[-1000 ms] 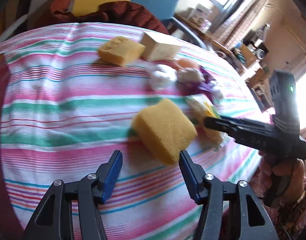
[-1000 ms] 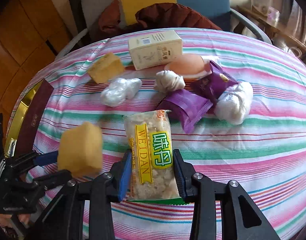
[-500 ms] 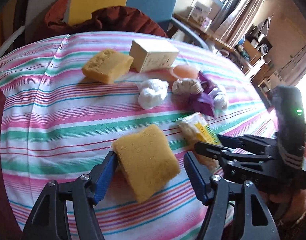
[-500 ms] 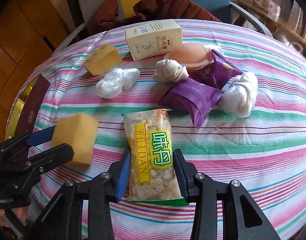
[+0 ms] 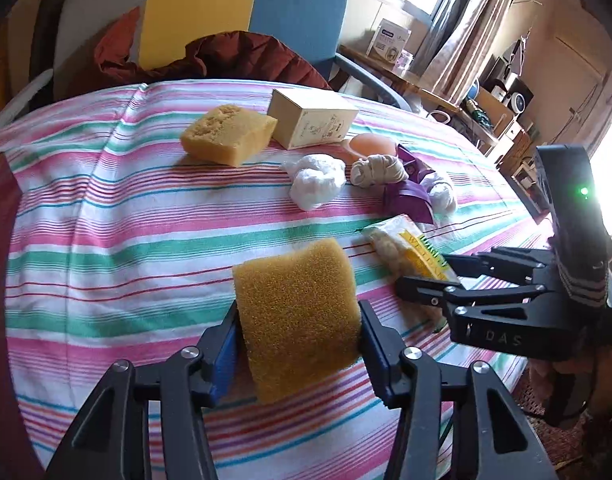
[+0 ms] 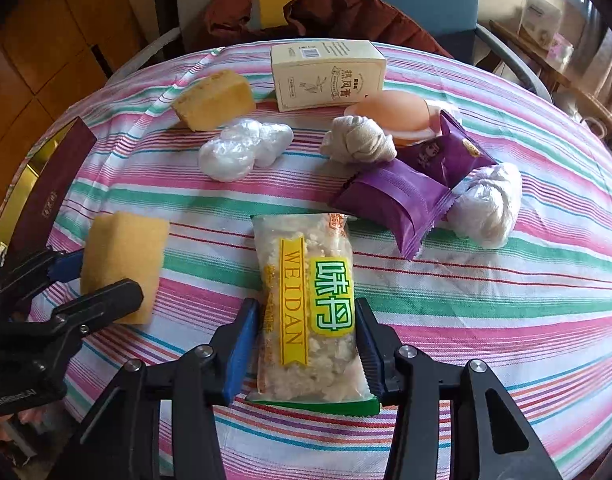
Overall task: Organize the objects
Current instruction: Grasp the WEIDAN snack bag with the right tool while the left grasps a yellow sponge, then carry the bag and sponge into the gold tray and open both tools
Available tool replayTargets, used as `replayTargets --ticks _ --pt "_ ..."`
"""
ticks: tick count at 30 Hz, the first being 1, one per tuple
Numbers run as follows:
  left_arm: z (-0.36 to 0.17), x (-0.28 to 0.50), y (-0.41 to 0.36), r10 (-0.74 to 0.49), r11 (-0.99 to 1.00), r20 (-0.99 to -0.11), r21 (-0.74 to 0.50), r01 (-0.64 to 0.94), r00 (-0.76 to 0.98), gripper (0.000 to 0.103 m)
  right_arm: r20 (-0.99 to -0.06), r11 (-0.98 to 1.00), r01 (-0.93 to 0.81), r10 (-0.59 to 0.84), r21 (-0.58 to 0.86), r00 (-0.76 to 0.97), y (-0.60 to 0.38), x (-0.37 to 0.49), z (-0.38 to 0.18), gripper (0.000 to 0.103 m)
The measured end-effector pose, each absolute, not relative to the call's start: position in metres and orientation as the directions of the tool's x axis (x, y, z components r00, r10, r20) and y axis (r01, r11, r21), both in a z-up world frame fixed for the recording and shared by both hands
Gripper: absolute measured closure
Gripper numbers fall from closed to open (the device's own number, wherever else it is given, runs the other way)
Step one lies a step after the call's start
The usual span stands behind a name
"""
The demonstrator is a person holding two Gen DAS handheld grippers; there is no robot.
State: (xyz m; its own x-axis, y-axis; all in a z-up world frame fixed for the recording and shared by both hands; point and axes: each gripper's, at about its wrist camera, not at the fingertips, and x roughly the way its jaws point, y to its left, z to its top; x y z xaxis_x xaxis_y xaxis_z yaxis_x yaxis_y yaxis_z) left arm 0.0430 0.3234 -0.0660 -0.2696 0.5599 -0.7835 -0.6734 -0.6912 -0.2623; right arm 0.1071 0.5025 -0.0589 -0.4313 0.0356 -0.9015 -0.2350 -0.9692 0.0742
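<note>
My left gripper (image 5: 298,336) is shut on a yellow sponge (image 5: 296,312); its blue pads press both sides, at the near edge of the striped tablecloth (image 5: 106,240). The sponge (image 6: 124,256) and left gripper (image 6: 92,284) also show in the right wrist view. My right gripper (image 6: 306,344) is shut on a clear snack packet (image 6: 307,312) labelled WEIDAN, low over the cloth. The packet (image 5: 405,252) and right gripper (image 5: 429,276) show at the right of the left wrist view.
Further back lie a second sponge (image 6: 214,98), a cream box (image 6: 327,74), two purple packets (image 6: 393,200), white plastic bundles (image 6: 242,148), a knotted cloth (image 6: 357,140) and a peach-coloured object (image 6: 393,110). A dark red box (image 6: 50,196) sits at the left edge. Chairs stand behind.
My left gripper has moved forward around the sponge and closed on it. My right gripper has kept hold of the snack packet and barely moved.
</note>
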Motion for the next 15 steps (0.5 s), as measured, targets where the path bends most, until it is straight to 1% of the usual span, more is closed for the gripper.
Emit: replayTargets --ticks 1,3,8,15 --pt "-0.066 0.043 0.322 0.561 -0.690 -0.783 -0.262 -0.674 -0.270 0.049 -0.899 -0.970 -0.234 0.046 0.064 -0.435 0.502 0.107 -0.059 0.059" --pt "-0.063 0.044 0.313 0.566 -0.692 -0.777 -0.267 -0.671 -0.275 0.049 -0.894 -0.968 -0.241 0.051 0.065 -0.445 0.503 0.107 -0.058 0.060" --pt "-0.056 0.045 0.291 0.572 -0.704 -0.762 -0.265 -0.659 -0.304 0.049 -0.875 -0.958 -0.264 0.032 0.111 -0.483 0.511 0.109 -0.053 0.061" --pt "-0.039 0.049 0.255 0.589 -0.713 -0.729 -0.265 -0.649 -0.349 0.049 -0.862 -0.959 -0.239 -0.010 0.151 -0.507 0.505 0.112 -0.053 0.061"
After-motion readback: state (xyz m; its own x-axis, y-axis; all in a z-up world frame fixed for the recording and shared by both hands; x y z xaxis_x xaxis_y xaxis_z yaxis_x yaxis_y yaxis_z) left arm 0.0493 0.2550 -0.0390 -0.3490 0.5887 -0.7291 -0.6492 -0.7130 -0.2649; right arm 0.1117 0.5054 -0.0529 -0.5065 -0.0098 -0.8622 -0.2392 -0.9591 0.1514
